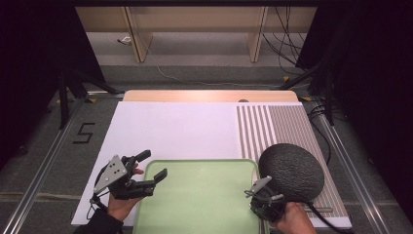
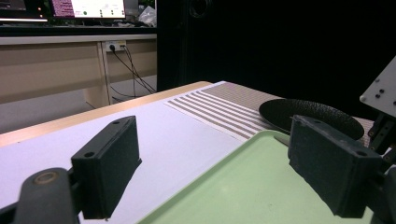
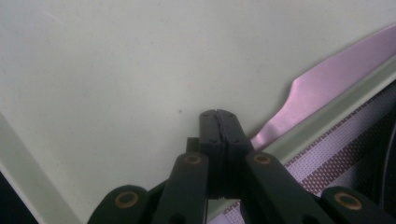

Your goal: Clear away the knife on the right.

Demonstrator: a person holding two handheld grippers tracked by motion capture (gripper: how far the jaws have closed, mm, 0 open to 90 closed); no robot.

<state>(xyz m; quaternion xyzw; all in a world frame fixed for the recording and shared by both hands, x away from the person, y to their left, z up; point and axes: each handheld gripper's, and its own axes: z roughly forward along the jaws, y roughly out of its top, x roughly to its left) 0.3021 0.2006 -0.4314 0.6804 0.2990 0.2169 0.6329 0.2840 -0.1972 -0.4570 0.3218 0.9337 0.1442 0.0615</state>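
So the knife (image 3: 322,79) lies flat in the green tray (image 1: 204,200), tucked along its right rim, handle end under the right gripper (image 3: 218,116), whose jaws are pressed together. Can't tell if they pinch the knife. The rest of the tray is bare. The left gripper (image 1: 155,165) hovers spread apart over the tray's left edge. A black plate (image 1: 292,170) sits just beside on the striped mat (image 1: 277,126), on a white sheet (image 1: 170,129).

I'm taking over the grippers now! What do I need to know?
Left gripper: open, empty, at the green tray's left edge.
Right gripper: jaws shut, tips at the tray's right rim beside the knife; unclear whether it pinches it.
The knife lies in the tray along that rim; the black plate sits on the striped mat.
Left to do: probably settling the knife.
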